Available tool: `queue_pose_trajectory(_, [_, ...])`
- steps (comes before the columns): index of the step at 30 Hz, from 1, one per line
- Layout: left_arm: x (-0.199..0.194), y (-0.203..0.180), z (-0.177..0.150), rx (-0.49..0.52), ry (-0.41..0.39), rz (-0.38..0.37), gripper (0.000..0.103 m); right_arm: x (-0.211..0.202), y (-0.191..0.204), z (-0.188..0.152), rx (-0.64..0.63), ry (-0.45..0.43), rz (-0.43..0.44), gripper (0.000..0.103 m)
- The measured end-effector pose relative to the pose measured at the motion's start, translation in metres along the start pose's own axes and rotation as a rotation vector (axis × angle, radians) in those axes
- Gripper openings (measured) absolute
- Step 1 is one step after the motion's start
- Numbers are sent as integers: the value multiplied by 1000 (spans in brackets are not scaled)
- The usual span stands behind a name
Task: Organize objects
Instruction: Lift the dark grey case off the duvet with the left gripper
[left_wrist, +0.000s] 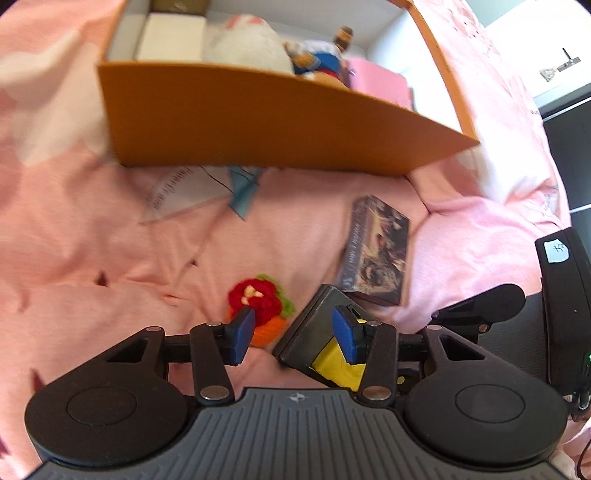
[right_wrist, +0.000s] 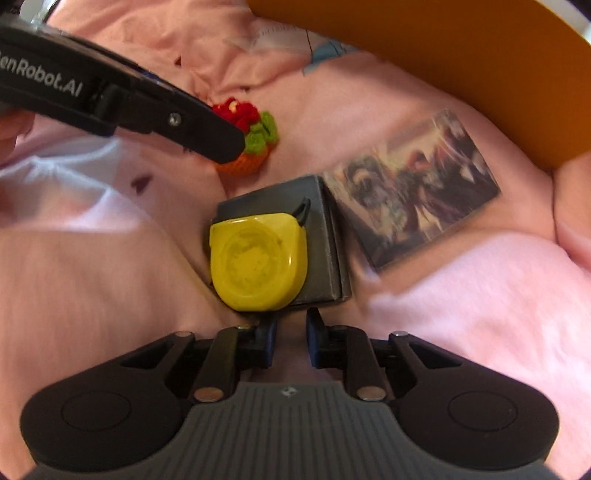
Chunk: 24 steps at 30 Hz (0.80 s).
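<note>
Left wrist view: left gripper (left_wrist: 293, 334) hangs half open over the pink bedding (left_wrist: 110, 258), nothing between its pads, the crochet flower pot (left_wrist: 258, 310) just past one pad. Orange box (left_wrist: 258, 122) beyond already holds toys, likely the collecting place.

Right wrist view: right gripper (right_wrist: 290, 334) is nearly closed and empty, poised just short of the yellow tape measure (right_wrist: 258, 258) that rests on the dark box (right_wrist: 321, 240). Picture card (right_wrist: 417, 199) beside it is blurred.
</note>
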<state>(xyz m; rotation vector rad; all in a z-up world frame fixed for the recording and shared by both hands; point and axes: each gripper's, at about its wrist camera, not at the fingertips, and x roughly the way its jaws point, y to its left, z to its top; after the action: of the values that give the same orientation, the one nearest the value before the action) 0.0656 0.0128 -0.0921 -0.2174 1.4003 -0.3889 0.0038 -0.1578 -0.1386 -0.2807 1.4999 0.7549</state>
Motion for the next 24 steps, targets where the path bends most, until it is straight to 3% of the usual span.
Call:
queue_pose_trajectory(6, [-20, 11, 5, -16, -66, 33, 53, -6, 0, 13, 55, -76, 22, 21])
queue_pose_trajectory(12, [-21, 20, 6, -34, -57, 64, 53, -34, -1, 20, 122, -220, 49, 21])
queue_pose_trajectory(17, [-16, 21, 1, -30, -26, 70, 53, -54, 8, 29, 152, -339, -7, 21])
queue_pose_trajectory(20, [-13, 20, -2, -14, -13, 66, 54, -55, 8, 38, 146, -352, -33, 21])
queue_pose_trajectory(24, [-12, 12, -7, 48, -18, 23, 62, -55, 10, 43, 124, -357, -86, 21])
